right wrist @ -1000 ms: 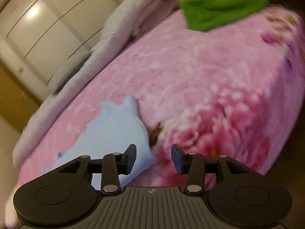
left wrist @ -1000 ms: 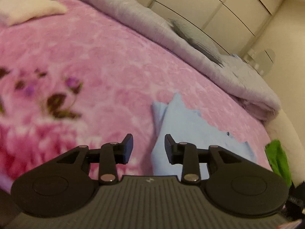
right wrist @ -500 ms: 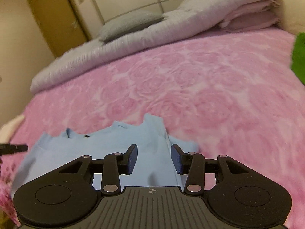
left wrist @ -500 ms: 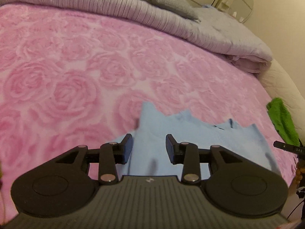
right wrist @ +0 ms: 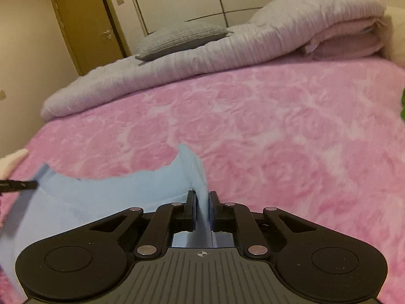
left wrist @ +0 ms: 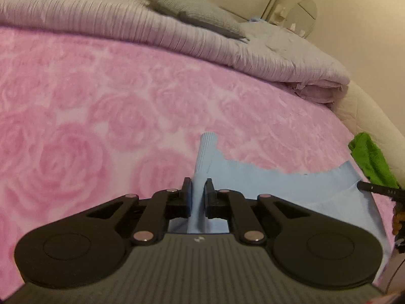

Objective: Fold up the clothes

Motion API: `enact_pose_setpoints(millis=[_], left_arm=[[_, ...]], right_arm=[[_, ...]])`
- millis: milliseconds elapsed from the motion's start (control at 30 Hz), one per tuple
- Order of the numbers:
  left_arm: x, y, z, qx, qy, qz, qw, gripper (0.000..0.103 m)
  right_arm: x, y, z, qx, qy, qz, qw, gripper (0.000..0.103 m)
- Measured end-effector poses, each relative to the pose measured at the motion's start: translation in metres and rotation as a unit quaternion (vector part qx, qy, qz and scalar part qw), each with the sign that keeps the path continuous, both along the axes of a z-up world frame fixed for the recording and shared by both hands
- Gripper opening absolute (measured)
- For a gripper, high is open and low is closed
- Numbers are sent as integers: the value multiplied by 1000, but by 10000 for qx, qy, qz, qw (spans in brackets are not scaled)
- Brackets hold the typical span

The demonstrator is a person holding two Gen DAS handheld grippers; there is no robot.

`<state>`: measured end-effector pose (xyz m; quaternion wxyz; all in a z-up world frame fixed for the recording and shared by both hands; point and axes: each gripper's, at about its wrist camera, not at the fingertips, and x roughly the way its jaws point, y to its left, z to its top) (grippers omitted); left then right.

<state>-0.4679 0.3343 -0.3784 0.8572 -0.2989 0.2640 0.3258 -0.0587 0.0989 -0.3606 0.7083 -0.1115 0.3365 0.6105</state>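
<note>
Low in the left wrist frame, the left claw (left wrist: pixel 198 194) is clamped on a bunched corner of a light blue garment (left wrist: pixel 265 177), which stretches toward the right edge above a pink rose-patterned bed (left wrist: pixel 101 101). In the right wrist frame, the right claw (right wrist: pixel 202 204) pinches the opposite corner, the cloth spreading to the lower left. A folded lilac quilt (right wrist: pixel 253 38) and grey pillow (right wrist: pixel 182 38) lie across the top.
</note>
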Motion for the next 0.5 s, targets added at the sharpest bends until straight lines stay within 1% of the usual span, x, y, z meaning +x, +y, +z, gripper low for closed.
enact_pose_setpoints(millis=[67,133,167,200,233,267,300,367,433,500], left_arm=[[8,2,-6,34,168,16,9999,7],[13,2,-12,85,410,64,9991,12],[12,0,-12,196,508,121,9984,16],[10,-3,-10,293,576,180,9977,17],[5,-6,-6,369,598,262,9972,18],[-2,-9,-1,439,607,386,9964,19],[-8,-14,6,530,596,508,9955,17],[-21,-30,21,751,494,648,9938,16],[-31,-56,34,757,137,346,9964,16],[-36,-78,35,582,-109,30,9982,16]], right_arm=[[0,11,-10,-232,-46,-10,9997,9],[-2,22,-26,-587,-86,-2,9982,10],[-3,24,-29,-631,-138,14,9979,11],[-4,23,-28,-582,-231,-14,9980,16],[-5,21,-23,-605,-384,-200,9972,41],[-6,12,-15,-519,-432,-360,9971,62],[-7,2,-7,-423,-472,-515,9967,64],[-10,-17,9,-230,-550,-826,9948,64],[-13,-36,26,-37,-628,-1136,9915,64],[-27,-65,32,362,-82,-967,9946,64]])
